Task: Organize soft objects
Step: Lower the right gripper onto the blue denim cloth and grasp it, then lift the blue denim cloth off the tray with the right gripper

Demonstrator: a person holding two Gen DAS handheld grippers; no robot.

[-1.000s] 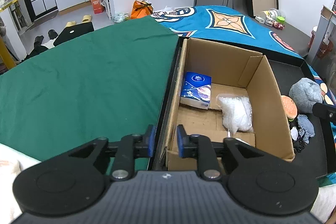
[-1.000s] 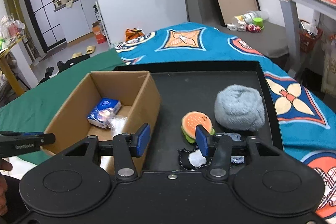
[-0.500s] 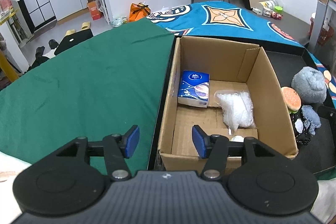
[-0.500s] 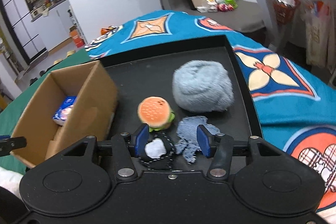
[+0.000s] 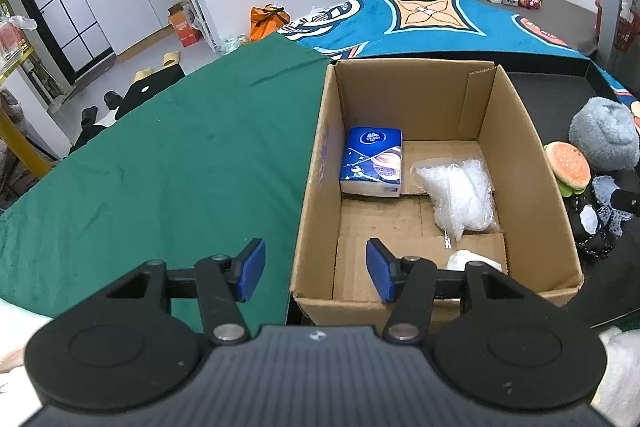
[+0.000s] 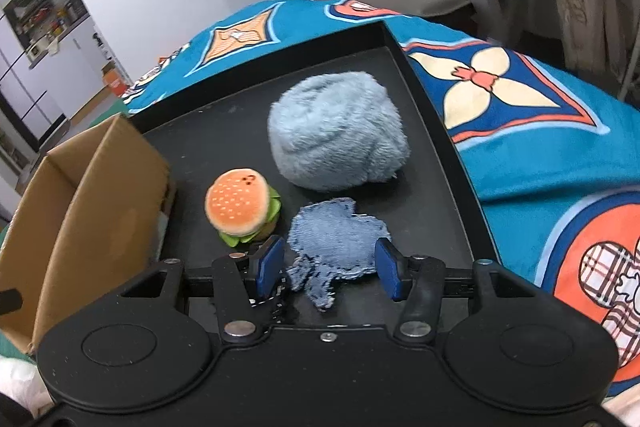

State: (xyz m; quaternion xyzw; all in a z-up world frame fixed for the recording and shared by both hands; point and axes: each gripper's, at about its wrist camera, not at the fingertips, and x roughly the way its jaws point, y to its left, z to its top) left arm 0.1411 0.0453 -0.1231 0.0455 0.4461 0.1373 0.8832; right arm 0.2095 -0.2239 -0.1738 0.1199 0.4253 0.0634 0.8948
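Note:
An open cardboard box [image 5: 516, 131] holds a blue tissue pack [image 5: 374, 163], a clear plastic bag [image 5: 460, 199] and a small white item [image 5: 464, 261]. My left gripper [image 5: 316, 269] hangs open over the box's near left corner, holding nothing. On the black tray [image 6: 224, 135] lie a burger plush [image 6: 240, 205], a fluffy grey-blue ball [image 6: 336, 137] and a frayed denim patch [image 6: 340, 241]. My right gripper [image 6: 328, 265] is low over the tray, jaws opening, with the denim patch lying between the pads, unpressed. A black lacy item [image 6: 272, 301] is partly hidden under its left finger.
The box [image 6: 100, 195] stands at the tray's left end, beside a green cloth [image 5: 160, 163]. A blue patterned blanket [image 6: 520, 131] surrounds the tray on the right. The tray's raised rim [image 6: 436, 107] runs close to the fluffy ball. Kitchen cabinets and floor clutter lie far behind.
The left jaws went from nearly shut to wide apart. The right gripper sank and shifted right, from over the burger plush and black item to straddling the denim patch, its jaws widening a little.

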